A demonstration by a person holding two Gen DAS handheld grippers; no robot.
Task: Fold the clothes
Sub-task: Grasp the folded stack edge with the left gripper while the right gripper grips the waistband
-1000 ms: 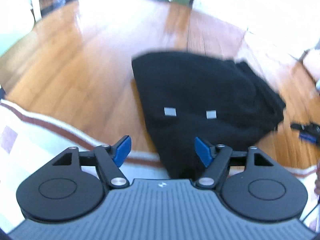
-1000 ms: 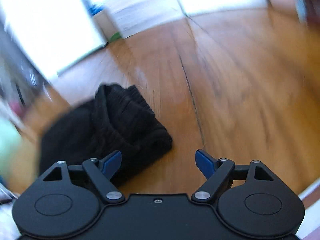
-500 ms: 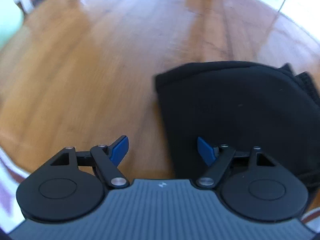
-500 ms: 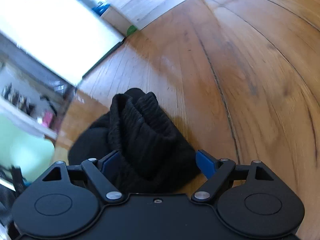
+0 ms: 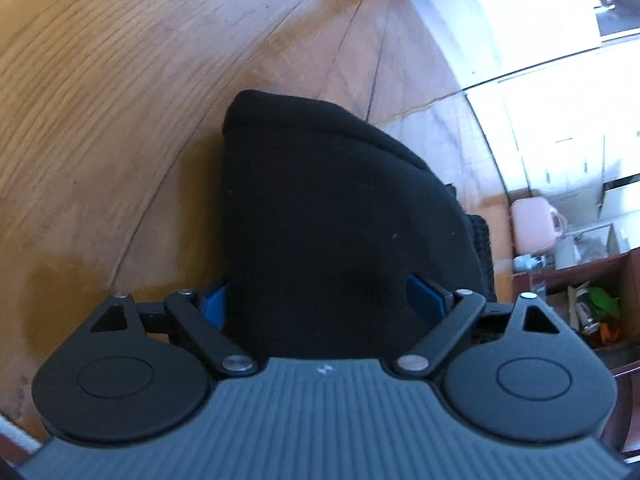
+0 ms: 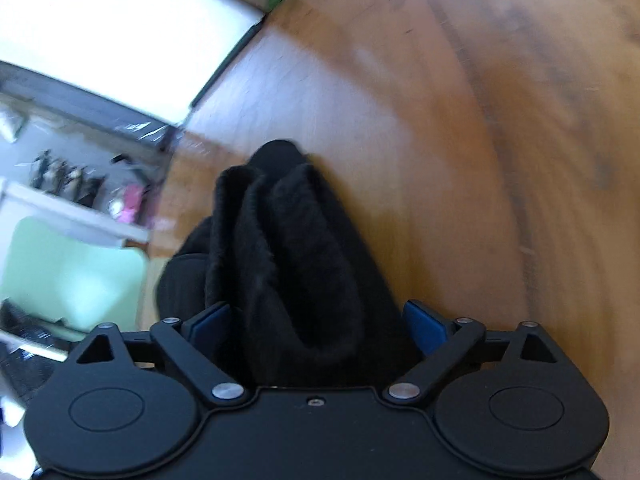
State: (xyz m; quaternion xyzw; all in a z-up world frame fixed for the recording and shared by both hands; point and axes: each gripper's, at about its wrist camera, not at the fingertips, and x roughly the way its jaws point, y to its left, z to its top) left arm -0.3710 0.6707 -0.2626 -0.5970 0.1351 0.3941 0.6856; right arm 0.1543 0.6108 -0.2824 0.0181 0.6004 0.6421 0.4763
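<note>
I see the black garment (image 5: 320, 216) filling the centre between both wide-open grippers, left (image 5: 320, 300) and right (image 6: 316, 320); neither visibly clamps it.

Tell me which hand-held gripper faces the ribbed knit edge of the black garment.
The right hand-held gripper: ribbed folds of the black garment sit between its open fingers. The left hand-held gripper straddles smooth cloth.

1. The garment (image 5: 332, 216) is seen as matt black cloth, ribbed and fuzzy at the folds in the right wrist view (image 6: 288, 248).
2. The floor (image 5: 100, 100) is shown as grained wood with a soft sheen.
3. The left gripper (image 5: 320, 300) is made of matt black plastic with metal pins.
</note>
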